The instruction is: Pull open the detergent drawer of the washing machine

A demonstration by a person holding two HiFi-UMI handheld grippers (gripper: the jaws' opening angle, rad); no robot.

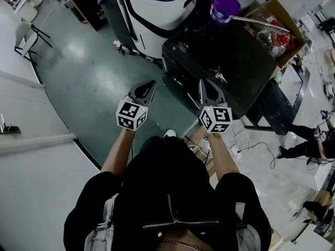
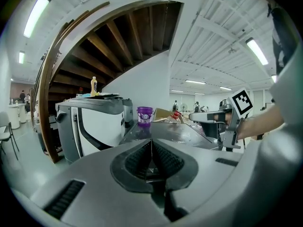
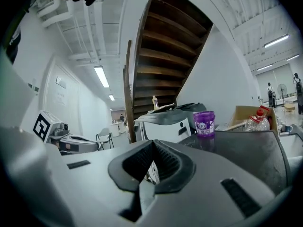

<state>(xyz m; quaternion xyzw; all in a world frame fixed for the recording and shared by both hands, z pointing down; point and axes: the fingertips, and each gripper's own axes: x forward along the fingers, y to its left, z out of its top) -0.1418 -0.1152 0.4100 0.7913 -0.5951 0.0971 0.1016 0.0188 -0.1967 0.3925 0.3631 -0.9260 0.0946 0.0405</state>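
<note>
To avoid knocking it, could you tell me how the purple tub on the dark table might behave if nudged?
The purple tub looks broad-based and upright, so it would probably slide rather than tip. The dark table looks glossy, which may ease sliding. Contents hidden, so weight unclear.

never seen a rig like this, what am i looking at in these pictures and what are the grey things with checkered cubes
A person holds two hand tools: the left gripper and the right gripper, each a two-jaw clamp with a marker cube. One picture is from a camera on the person's head, looking down; the other two are from cameras on the grippers, looking along their jaws. Both are shut, empty. Ahead is a black surface bearing a purple tub, by a cardboard box and a white and grey machine.
</note>
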